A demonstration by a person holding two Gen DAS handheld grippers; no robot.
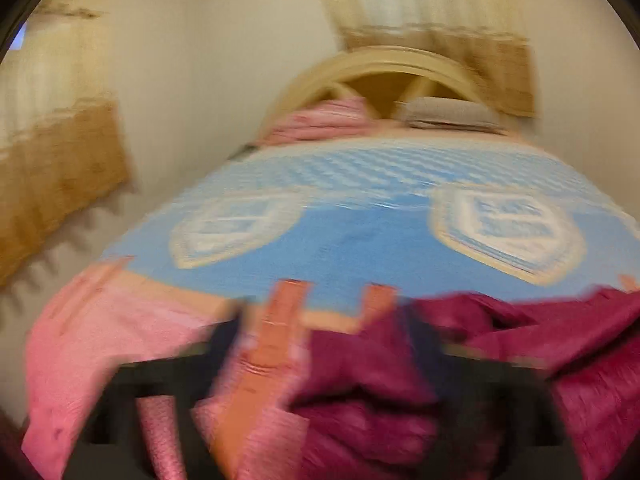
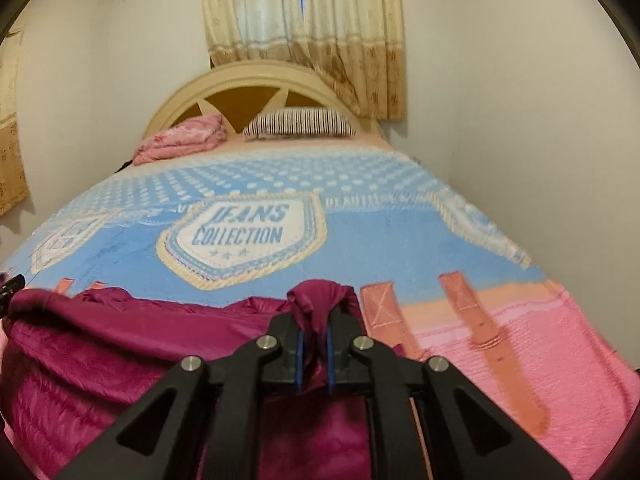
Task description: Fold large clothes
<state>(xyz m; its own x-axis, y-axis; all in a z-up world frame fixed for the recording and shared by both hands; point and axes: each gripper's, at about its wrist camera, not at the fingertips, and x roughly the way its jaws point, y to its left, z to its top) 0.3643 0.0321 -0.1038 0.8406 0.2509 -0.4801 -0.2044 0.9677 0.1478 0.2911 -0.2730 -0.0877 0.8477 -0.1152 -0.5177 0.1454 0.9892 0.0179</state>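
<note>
A large magenta garment [image 2: 120, 344] lies bunched at the near end of the bed. My right gripper [image 2: 316, 332] is shut on a gathered fold of it, which sticks up between the fingers. In the blurred left wrist view the same garment [image 1: 360, 392] fills the lower middle and right, and bunches at my left gripper [image 1: 320, 340]. That gripper's fingers are smeared by motion, so I cannot tell whether they grip the cloth.
The bed carries a blue blanket [image 2: 360, 240] with a "JEANS COLLECTION" badge and a pink border [image 2: 540, 344]. A folded pink cloth [image 2: 184, 136] and a striped pillow [image 2: 300, 122] lie by the headboard [image 2: 248, 76]. Walls stand close on both sides, with curtains [image 2: 304, 32] behind.
</note>
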